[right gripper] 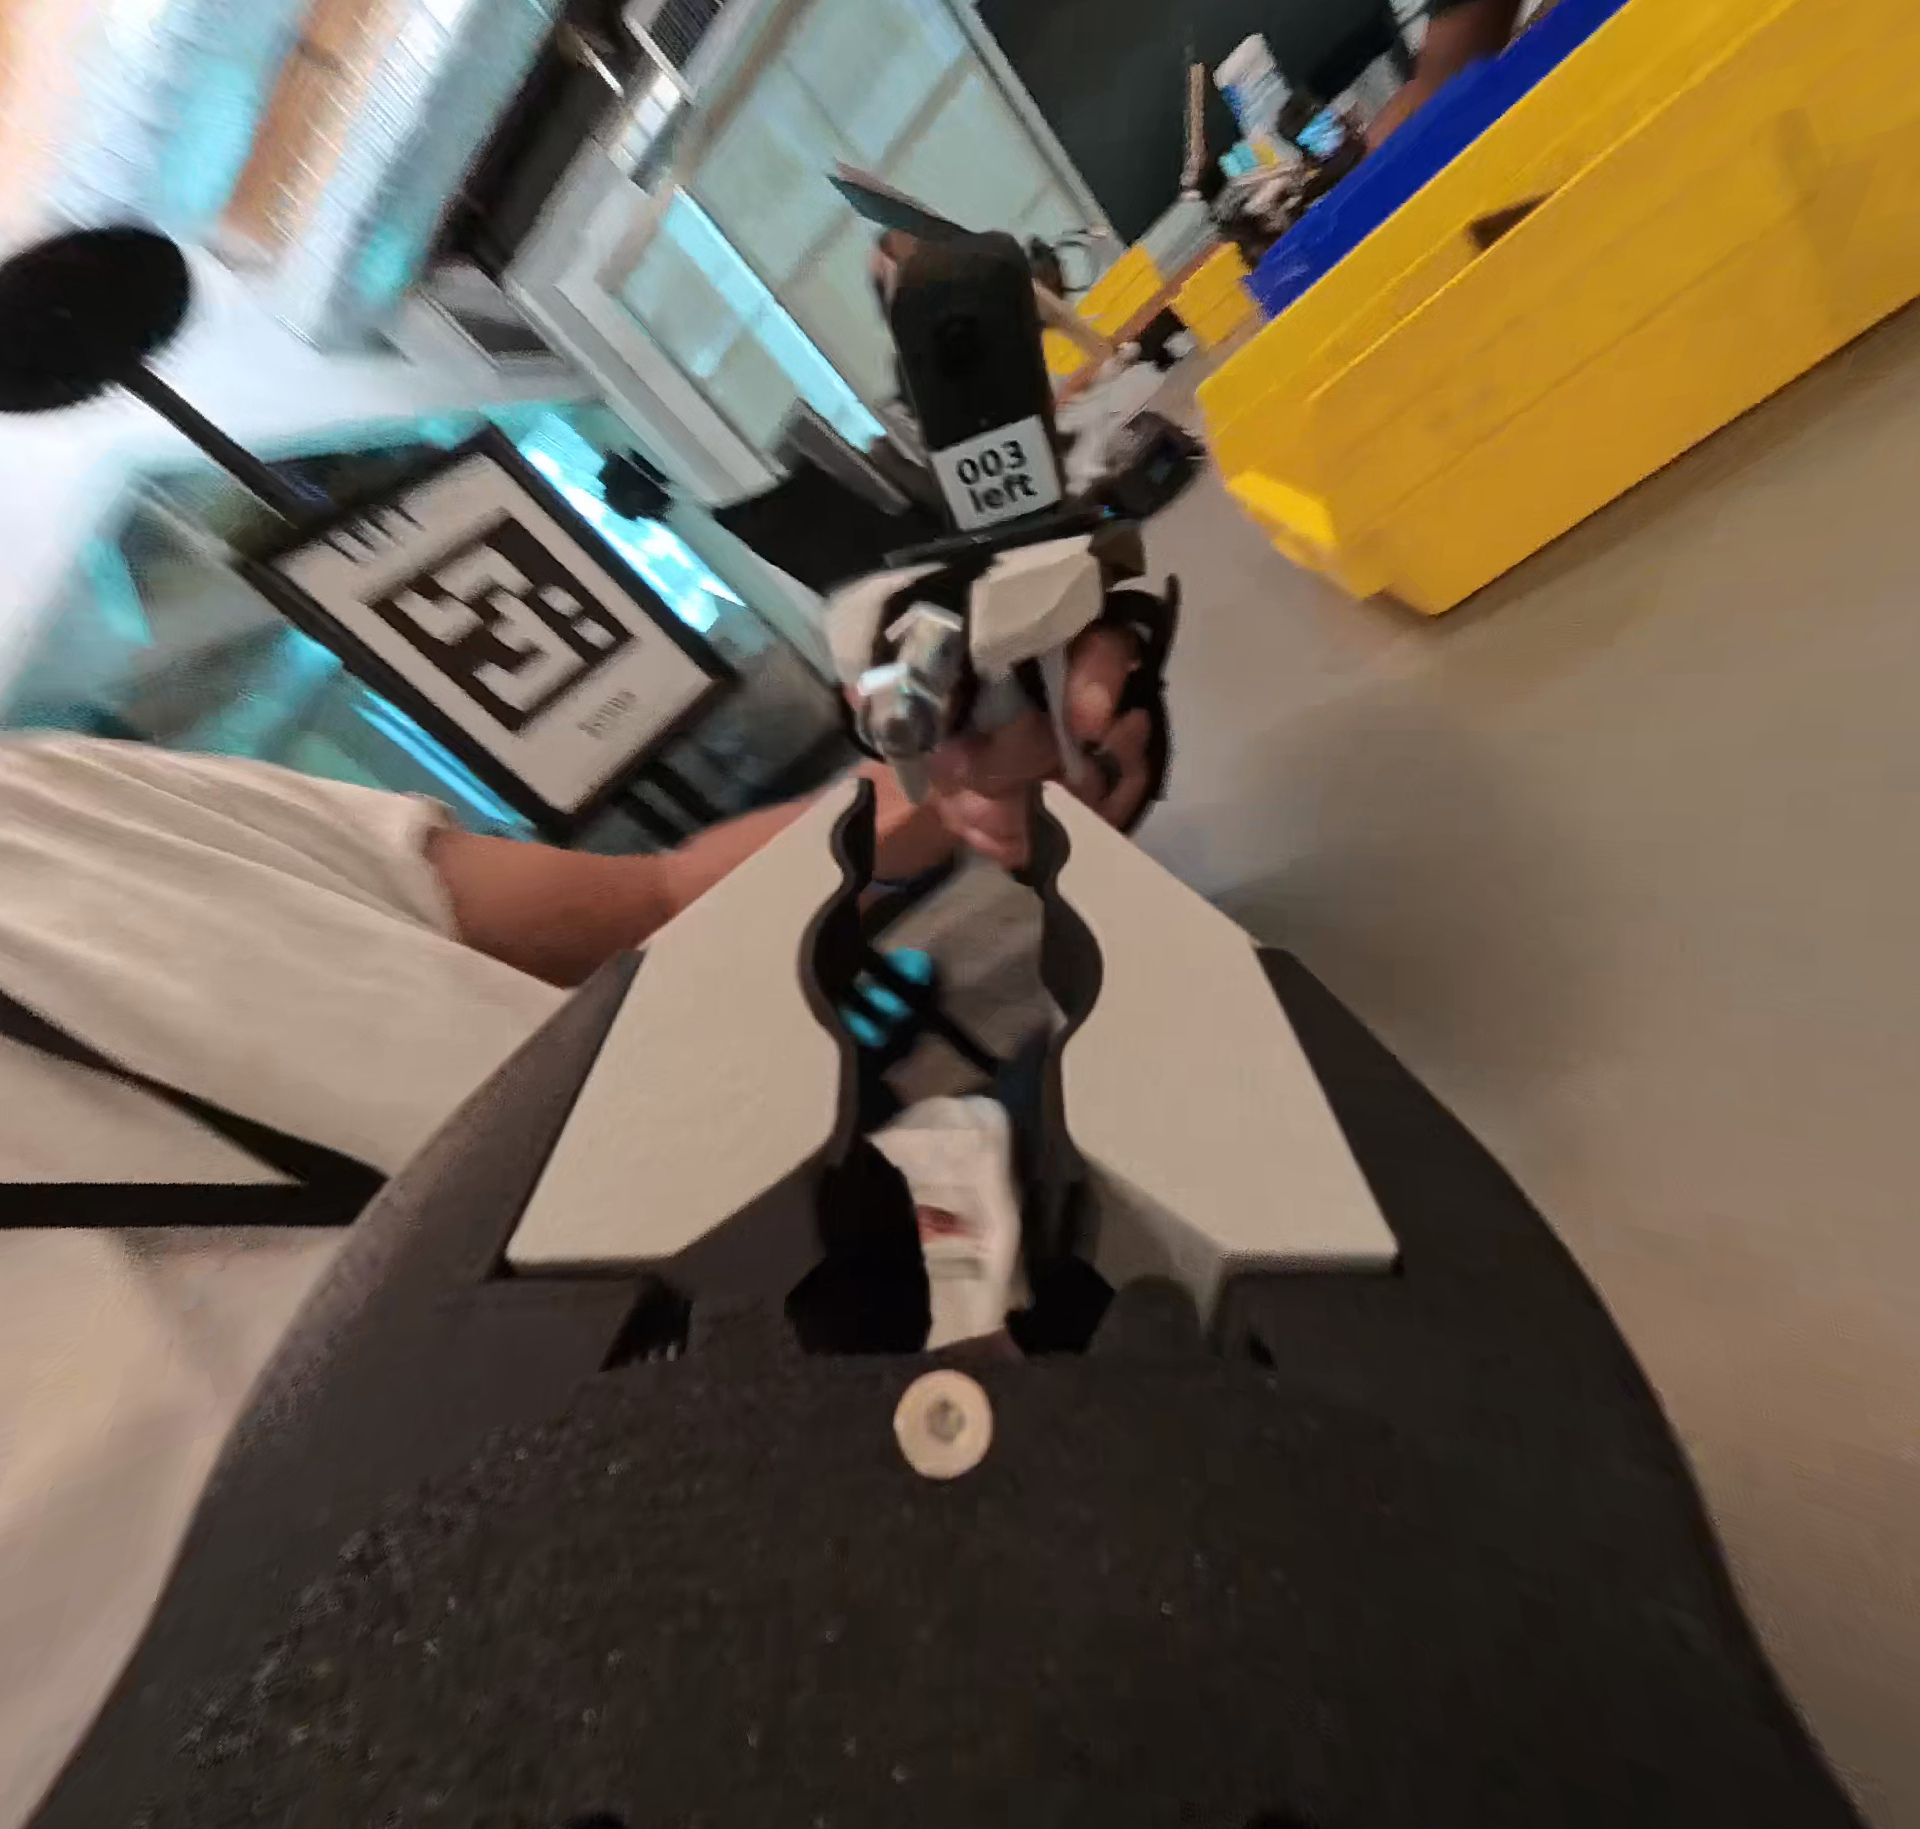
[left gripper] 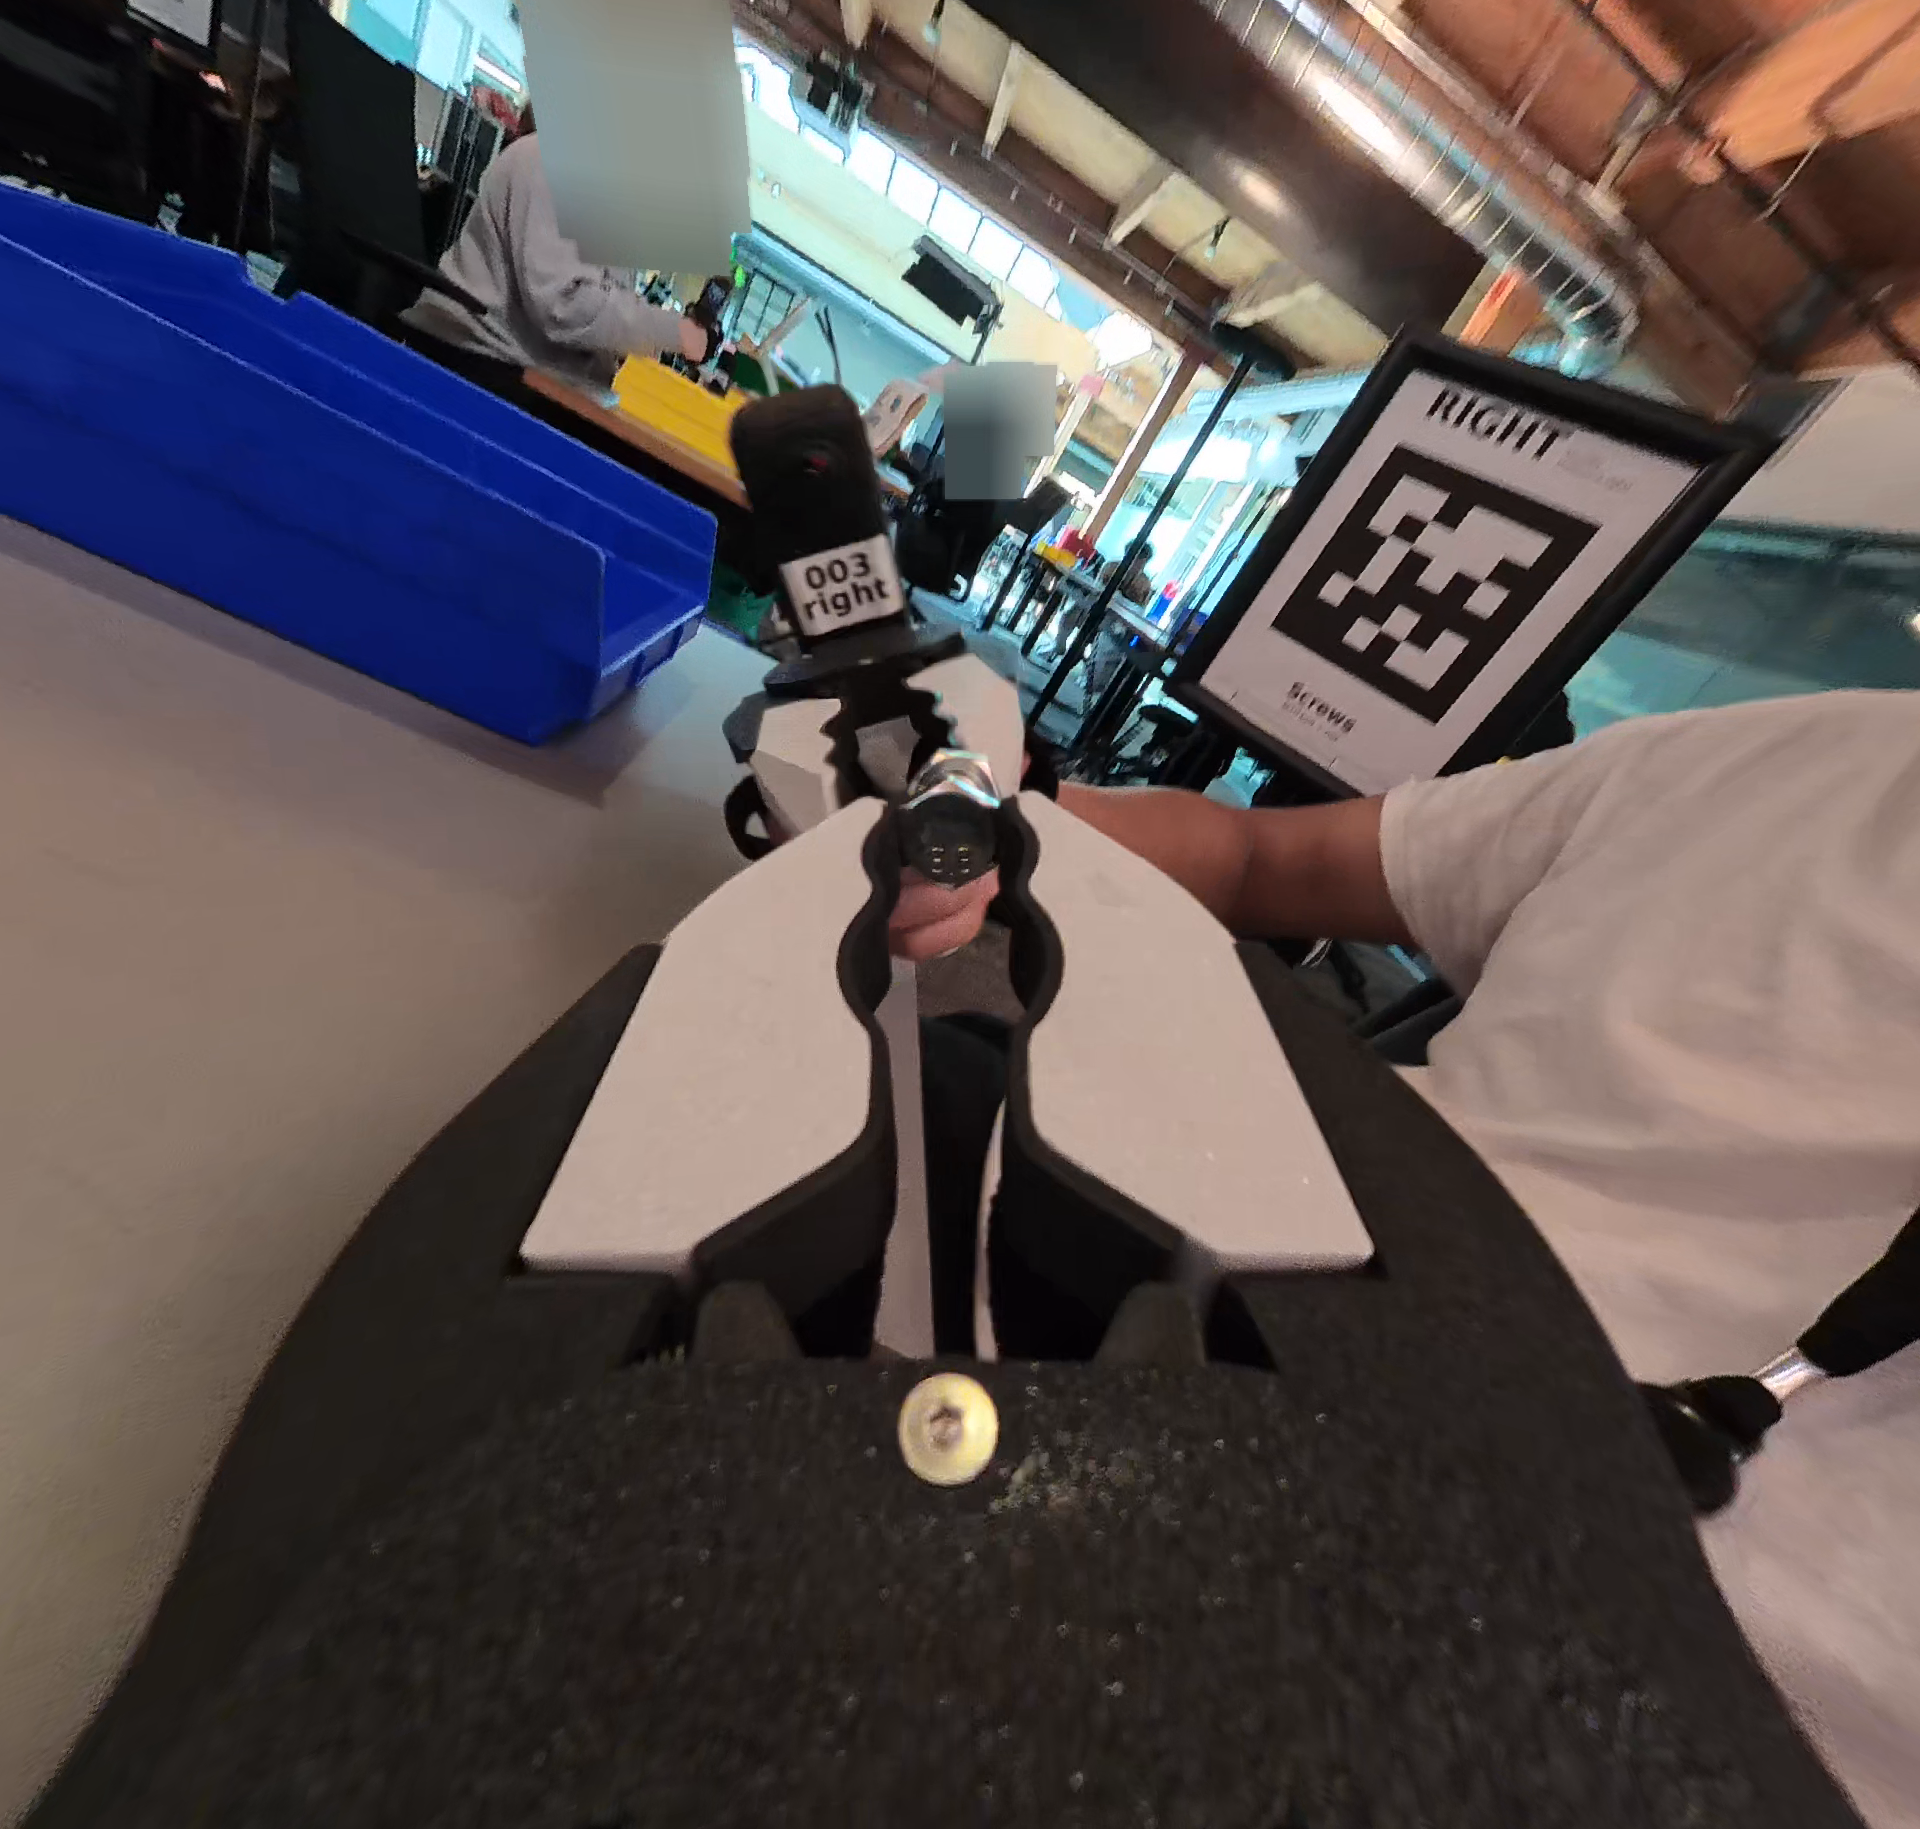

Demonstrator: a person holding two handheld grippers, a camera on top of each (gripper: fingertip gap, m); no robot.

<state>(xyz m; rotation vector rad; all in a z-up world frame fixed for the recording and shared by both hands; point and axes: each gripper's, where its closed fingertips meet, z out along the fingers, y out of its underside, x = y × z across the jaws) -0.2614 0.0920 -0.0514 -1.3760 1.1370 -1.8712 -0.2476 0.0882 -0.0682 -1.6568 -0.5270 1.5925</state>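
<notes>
My left gripper is shut on the dark hex head of a metal bolt, held above the grey table. A silver nut sits on the bolt's shaft just beyond the fingertips. My right gripper faces it from the far side, with its jaws open about the bolt's end. In the right wrist view my right gripper is open with nothing between its pads. The bolt points towards it, held in the left gripper and ending just short of the fingertips. That view is blurred by motion.
A blue bin stands on the table at the left. A framed marker board stands at the right and also shows in the right wrist view. Yellow bins stand at the table's far side. A person's arm reaches in. My left and right fingertips are right by each other.
</notes>
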